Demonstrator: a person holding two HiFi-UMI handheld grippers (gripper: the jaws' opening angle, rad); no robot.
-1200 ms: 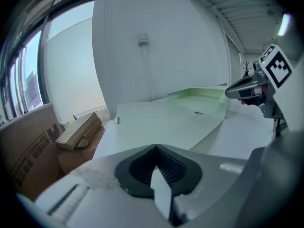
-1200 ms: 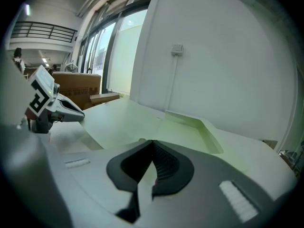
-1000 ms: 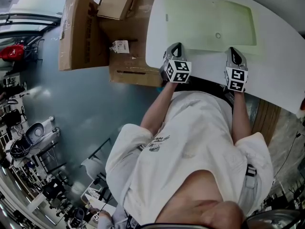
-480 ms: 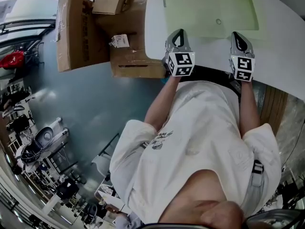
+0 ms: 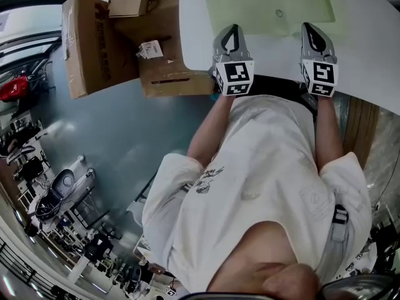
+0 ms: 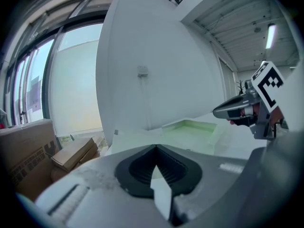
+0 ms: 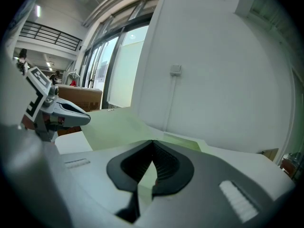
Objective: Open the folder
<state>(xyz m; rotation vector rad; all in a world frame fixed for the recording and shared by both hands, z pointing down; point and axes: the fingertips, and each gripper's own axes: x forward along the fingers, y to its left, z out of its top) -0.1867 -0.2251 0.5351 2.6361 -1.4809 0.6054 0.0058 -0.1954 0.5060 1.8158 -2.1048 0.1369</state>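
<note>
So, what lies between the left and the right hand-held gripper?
In the head view, only bare white table lies between the left hand-held gripper and the right hand-held gripper. The green folder has its near edge just beyond that strip.

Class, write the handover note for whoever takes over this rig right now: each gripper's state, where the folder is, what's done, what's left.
Left gripper: jaws shut, empty, held over the near edge of the white table.
Right gripper: jaws shut, empty, alongside the left.
Pale green folder: flat on the table just beyond both tips, snap button on the side nearest the person; it looks closed.
Done: nothing shows on the folder yet.
Left: undo the snap, then lift the cover open.
</note>
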